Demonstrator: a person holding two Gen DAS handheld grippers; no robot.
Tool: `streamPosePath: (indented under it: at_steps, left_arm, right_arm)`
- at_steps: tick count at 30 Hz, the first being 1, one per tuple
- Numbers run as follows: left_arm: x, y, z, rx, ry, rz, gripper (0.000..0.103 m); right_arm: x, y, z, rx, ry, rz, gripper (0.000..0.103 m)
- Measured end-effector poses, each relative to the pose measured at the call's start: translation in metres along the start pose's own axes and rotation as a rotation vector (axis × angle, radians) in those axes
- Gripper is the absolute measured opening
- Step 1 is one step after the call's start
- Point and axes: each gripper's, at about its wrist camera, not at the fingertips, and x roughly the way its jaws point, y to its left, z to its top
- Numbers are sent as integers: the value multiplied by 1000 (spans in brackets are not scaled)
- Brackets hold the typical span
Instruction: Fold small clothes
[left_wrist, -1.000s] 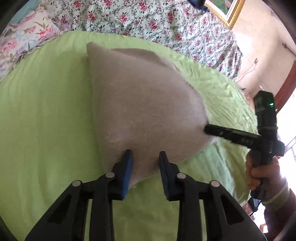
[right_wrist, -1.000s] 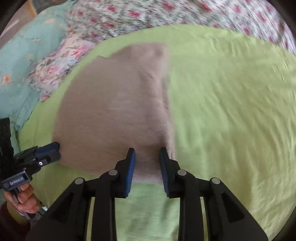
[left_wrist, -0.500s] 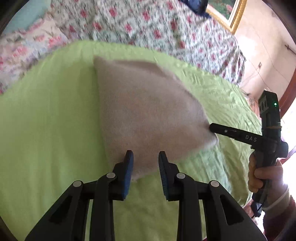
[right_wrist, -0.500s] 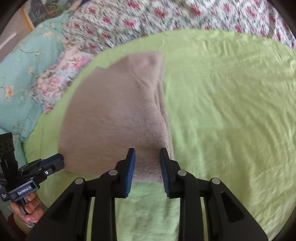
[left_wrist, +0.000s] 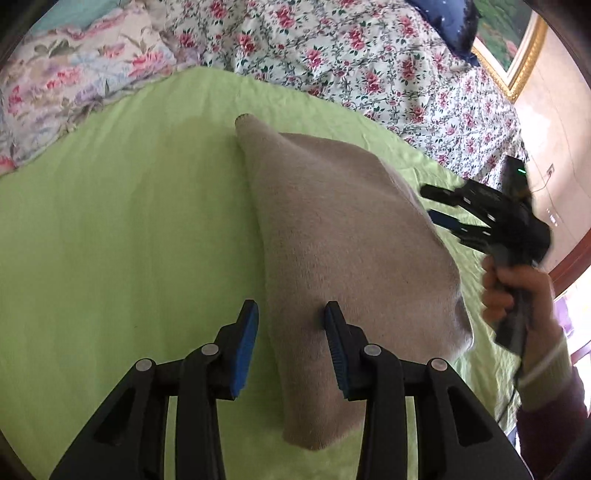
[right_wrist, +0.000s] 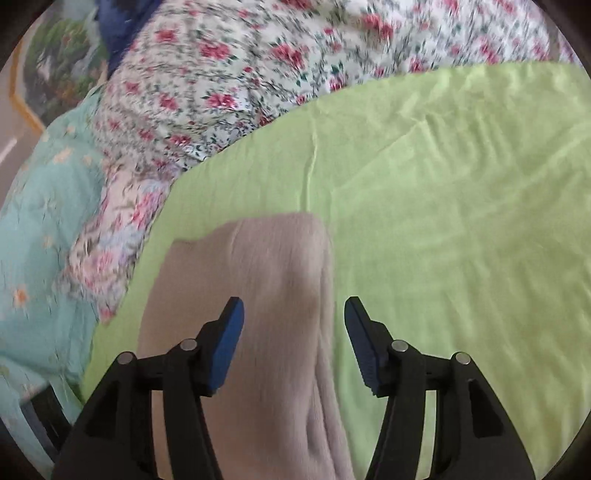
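Note:
A beige knit garment (left_wrist: 343, 236) lies folded on the green sheet (left_wrist: 129, 229). My left gripper (left_wrist: 290, 325) is open, its fingers astride the garment's near left edge, holding nothing. My right gripper (right_wrist: 293, 321) is open and empty above the garment (right_wrist: 255, 314), which runs under it toward the bottom of the right wrist view. In the left wrist view the right gripper (left_wrist: 439, 206) hovers open at the garment's far right edge, held by a hand.
A floral quilt (left_wrist: 351, 51) and pillows (left_wrist: 66, 74) bound the far side of the green sheet. A turquoise cover (right_wrist: 40, 229) lies to the left. A gold picture frame (left_wrist: 517, 62) leans at the far right.
Both grippers have opened and let go of the garment's corners. The garment has dropped flat. The right gripper has lifted and moved over the cloth.

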Motion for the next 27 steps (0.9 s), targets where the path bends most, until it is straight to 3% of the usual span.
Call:
streamPosePath:
  at_steps: [1, 4, 7, 8, 10, 13, 15, 17, 19, 22, 25, 27]
  left_arm:
    - [3, 1, 2, -3, 6, 1, 39]
    - [9, -3, 4, 4, 13, 4, 40]
    - [11, -3, 3, 7, 11, 3, 41]
    - [14, -1, 3, -2, 15, 3, 46]
    - [18, 3, 2, -24, 22, 0, 50]
    - [17, 3, 2, -34, 24, 0, 50]
    - [15, 2, 1, -26, 22, 12, 50]
    - [15, 0, 0, -25, 22, 17, 50]
    - [15, 1, -1, -34, 21, 11, 50]
    - [16, 3, -2, -39, 22, 10, 50]
    - [16, 2, -4, -37, 27, 15, 50]
    - [12, -2, -5, -18, 28, 39, 50]
  right_arm:
    - [15, -4, 9, 22, 23, 20, 58]
    - [37, -4, 17, 13, 74, 38, 10]
    - [14, 3, 14, -6, -34, 53, 9]
    - [11, 3, 10, -10, -47, 30, 9]
    - [21, -1, 3, -24, -25, -44, 9]
    - [38, -7, -1, -19, 19, -64, 15]
    - [28, -5, 1, -16, 0, -79, 25]
    - [2, 6, 1, -39, -57, -120, 26]
    - [-22, 18, -6, -69, -112, -78, 26]
    - [-29, 34, -29, -129, -56, 2, 26]
    - [-1, 21, -43, -119, 33, -93, 26]
    - [2, 11, -44, -81, 29, -77, 26]
